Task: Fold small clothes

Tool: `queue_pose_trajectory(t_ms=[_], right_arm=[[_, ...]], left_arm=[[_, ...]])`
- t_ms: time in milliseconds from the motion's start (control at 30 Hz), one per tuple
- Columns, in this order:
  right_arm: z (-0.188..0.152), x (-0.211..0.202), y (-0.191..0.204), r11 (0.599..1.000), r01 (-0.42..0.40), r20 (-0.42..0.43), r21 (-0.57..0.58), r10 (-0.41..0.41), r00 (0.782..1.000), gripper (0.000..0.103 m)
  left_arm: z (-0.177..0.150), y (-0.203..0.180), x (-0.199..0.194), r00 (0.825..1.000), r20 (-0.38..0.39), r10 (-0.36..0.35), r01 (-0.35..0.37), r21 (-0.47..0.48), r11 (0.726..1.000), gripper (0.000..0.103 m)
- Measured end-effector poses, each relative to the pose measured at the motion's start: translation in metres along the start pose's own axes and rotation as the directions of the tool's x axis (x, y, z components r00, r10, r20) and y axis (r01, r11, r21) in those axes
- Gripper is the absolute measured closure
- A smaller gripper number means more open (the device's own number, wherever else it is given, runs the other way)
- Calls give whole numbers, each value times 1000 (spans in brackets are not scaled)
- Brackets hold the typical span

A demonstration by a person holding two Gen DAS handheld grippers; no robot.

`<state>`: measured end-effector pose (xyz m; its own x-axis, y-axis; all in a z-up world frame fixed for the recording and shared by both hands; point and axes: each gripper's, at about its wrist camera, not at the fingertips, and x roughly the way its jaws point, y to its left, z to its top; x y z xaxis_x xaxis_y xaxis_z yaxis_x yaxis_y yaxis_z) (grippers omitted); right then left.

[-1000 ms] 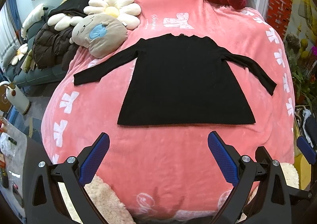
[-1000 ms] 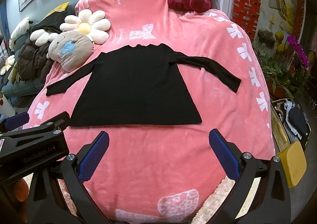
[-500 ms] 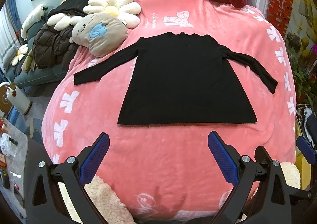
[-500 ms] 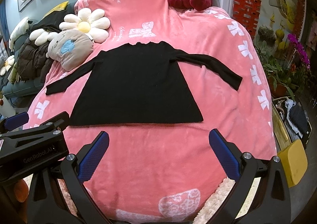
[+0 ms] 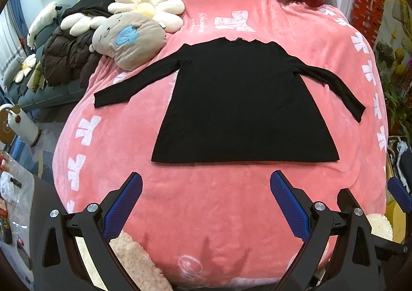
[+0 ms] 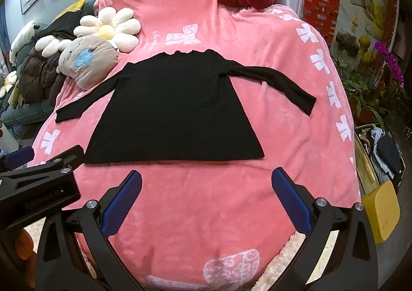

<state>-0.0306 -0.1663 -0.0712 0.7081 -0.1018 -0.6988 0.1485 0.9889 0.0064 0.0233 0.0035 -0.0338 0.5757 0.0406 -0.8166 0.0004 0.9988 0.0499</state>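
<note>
1. Left gripper [image 5: 206,189] – its blue pads are spread wide and hold nothing. It hangs short of the hem, over bare pink blanket [image 5: 206,213], much as half a second ago; the view has barely shifted.
2. Top [image 5: 244,100] – the black long-sleeved garment lies flat ahead of both grippers, neck far, hem near, each sleeve stretched out to its side. Since a second ago it has not moved or creased, so no fold has begun.
3. Right gripper [image 6: 206,189] – also spread and empty, just short of the hem, with the left tool's body at its left edge. It has edged only slightly nearer.
4. Judgement – little has changed, so the task is at its start; a sleeve looks like the likely first grasp.
</note>
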Motion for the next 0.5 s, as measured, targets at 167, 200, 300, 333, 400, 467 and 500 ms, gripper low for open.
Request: queue_pose_trajectory(t_ms=[167,200,300,333,400,467,500], right_arm=[[20,30,-30,999,-46,-4,19,47,999,5],[28,40,-43,998,-55,-8,43,56,998,5],[53,79,-94,992,-10,-25,126,13,1000,5],[60,91,-111,989,19,-35,150,-14,999,5],[76,117,-148,979,72,-30,191,-68,997,5],[89,143,-179,970,128,-27,206,-125,992,5],[96,161,-198,962,160,-38,219,-155,987,5]], left_arm=[[17,6,22,1000,-24,-13,13,-9,1000,5],[22,10,29,999,-33,-23,23,-20,1000,5],[38,21,50,996,-62,-58,54,-63,997,5],[43,24,56,996,-67,-60,55,-74,996,5],[53,30,70,996,-67,-57,51,-96,994,6],[62,33,84,997,-63,-36,29,-108,994,6],[68,34,93,998,-62,-28,20,-114,993,6]])
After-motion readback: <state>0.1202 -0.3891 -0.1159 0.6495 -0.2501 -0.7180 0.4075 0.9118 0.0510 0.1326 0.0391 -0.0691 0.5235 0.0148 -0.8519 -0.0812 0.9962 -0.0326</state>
